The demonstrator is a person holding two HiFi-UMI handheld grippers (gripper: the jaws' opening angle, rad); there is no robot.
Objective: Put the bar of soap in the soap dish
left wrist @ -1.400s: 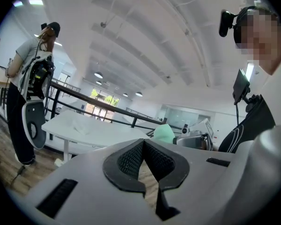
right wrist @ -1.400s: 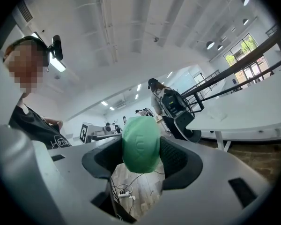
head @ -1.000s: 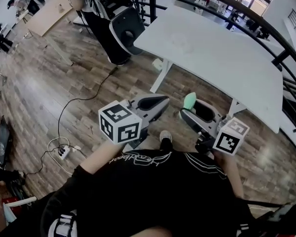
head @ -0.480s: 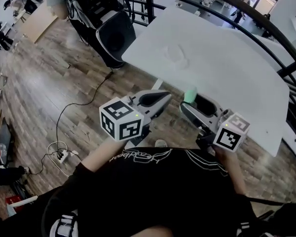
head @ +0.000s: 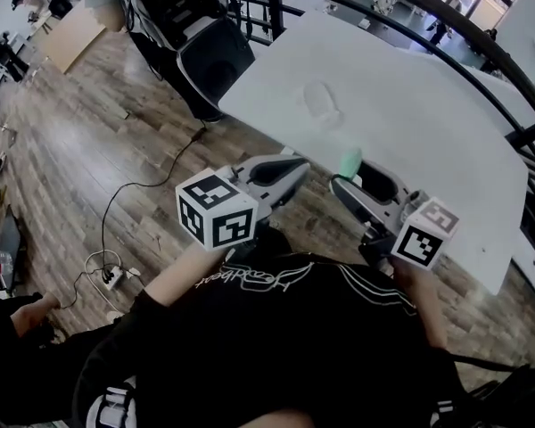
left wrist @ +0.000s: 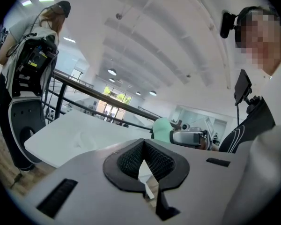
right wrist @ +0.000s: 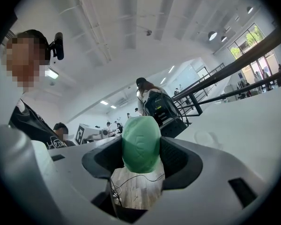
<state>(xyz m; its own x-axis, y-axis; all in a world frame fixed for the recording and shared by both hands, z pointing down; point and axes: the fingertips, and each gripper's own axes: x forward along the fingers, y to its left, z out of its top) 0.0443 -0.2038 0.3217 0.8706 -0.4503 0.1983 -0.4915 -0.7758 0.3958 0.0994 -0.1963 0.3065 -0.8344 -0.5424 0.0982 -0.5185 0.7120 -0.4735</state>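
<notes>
Torso: black shirt (head: pixel 294 346) with white print fills the bottom of the head view.
Marker cubes: left cube (head: pixel 216 210) and right cube (head: pixel 425 234) sit just ahead of the shirt, one on each tool.
Left gripper (left wrist: pixel 144 142): jaws brought together at the tips, nothing between the dark ribbed pads. It is held in the air above the floor, pointing toward the table.
Right gripper (right wrist: pixel 141 150): jaws clamped on the bar of soap, one pad on each side of it. It is held beside the left one, a little apart.
Bar of soap (right wrist: pixel 140 137): pale green, rounded, standing up out of the right jaws, its top end clear of the pads. In the head view it lies right at the table's near edge, not resting on anything.
Floor (head: pixel 89 159): brown wood planks. A thin black cable (head: pixel 152 184) runs across it to a white power strip (head: pixel 114 276) on the person's left.
Table (head: pixel 428 141): white top, bare apart from the dish.
Soap dish (head: pixel 321 102): clear, small, faint against the white top. It is farther in from the near edge, well apart from the soap, and empty.
Beyond left corner: bulky black-and-white equipment (head: pixel 205 38) by the table.
Far edge: dark railing (head: pixel 481 47) curving behind the table.
</notes>
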